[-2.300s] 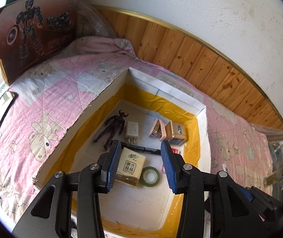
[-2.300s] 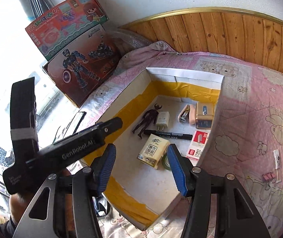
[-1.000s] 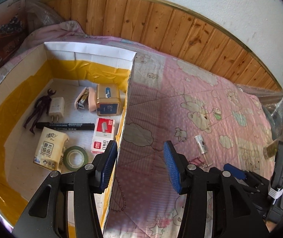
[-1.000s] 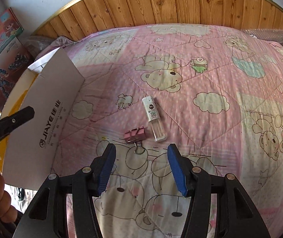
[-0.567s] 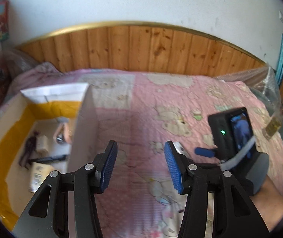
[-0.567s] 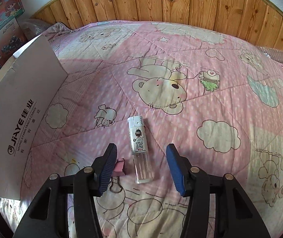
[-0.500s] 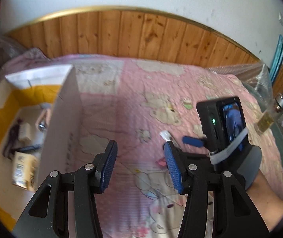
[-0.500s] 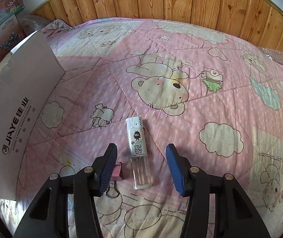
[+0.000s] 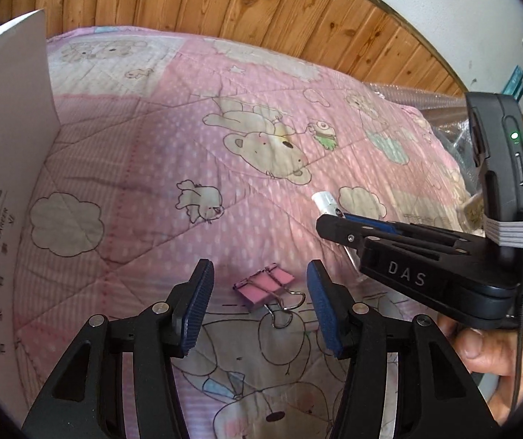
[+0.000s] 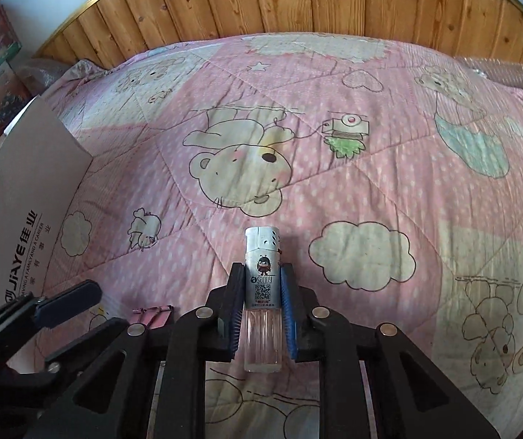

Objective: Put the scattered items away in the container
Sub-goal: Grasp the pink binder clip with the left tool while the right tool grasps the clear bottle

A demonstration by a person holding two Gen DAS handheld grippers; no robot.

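Still unfinished, by the look of it: two small things lie loose on the pink bed quilt, and neither is in the cardboard box standing at the far left, whose inside is hidden from both views. Count, left to right: one box, one pink binder clip, one lighter. The left tool hangs over the clip with its jaws apart and opening; the clip sits between them, untouched. Just right of it, the right tool is closing on the lighter, pads against its sides, while the lighter lies flat on the quilt. Both pieces have yet to be lifted and carried left to the box.
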